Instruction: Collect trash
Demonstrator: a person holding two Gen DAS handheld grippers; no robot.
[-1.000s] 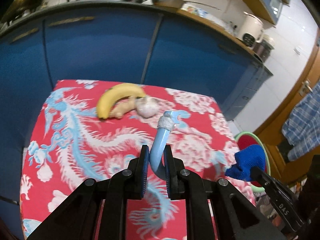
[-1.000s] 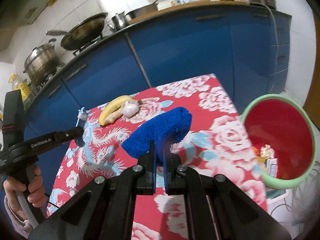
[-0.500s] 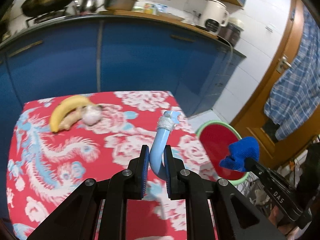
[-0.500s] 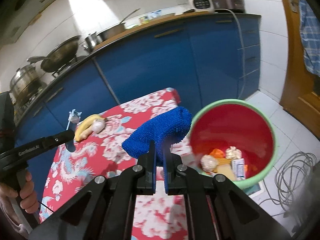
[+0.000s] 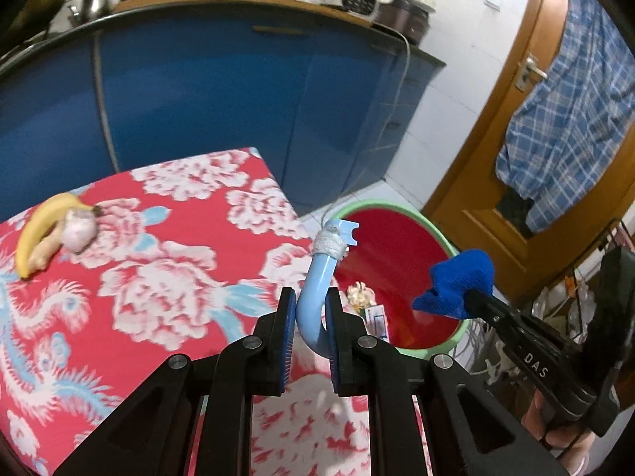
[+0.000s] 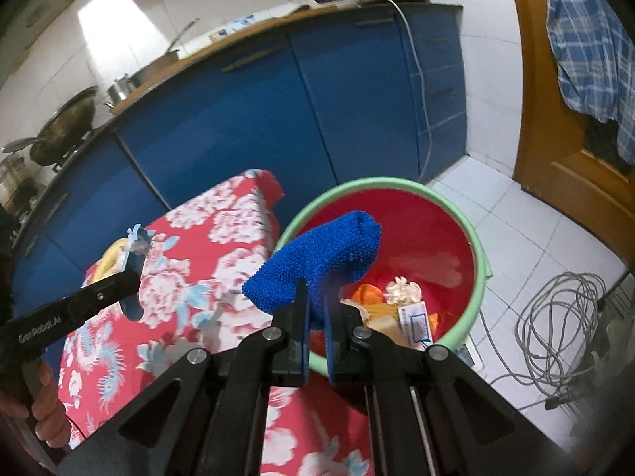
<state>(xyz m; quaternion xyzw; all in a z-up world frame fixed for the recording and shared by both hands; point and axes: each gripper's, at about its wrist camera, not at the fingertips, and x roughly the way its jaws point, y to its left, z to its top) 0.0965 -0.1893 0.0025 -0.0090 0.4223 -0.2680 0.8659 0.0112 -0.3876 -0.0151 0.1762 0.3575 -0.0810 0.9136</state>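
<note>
Swung across from mid-table to the table's edge since a second ago, both views now reaching the green-rimmed red bin [image 6: 482, 254] on the floor; banana [image 5: 37, 230] and pale bulb [image 5: 81, 226] slid off to the far left of the cloth. Left gripper [image 5: 310, 317] clenched on a bent light-blue plastic piece [image 5: 317, 289], taped near its top, hanging just over the bin's near rim; right gripper [image 6: 316, 309] clenched on a blue knitted cloth [image 6: 317, 258], held above the bin's mouth. Means, probably, both bits of trash ready for dropping, nothing let go yet. Hard to name: the scraps already in the bin, orange and whitish lumps and a small carton; hidden: the bin's near wall behind the grippers; blurred: the tablecloth [image 5: 158, 277] pattern.
</note>
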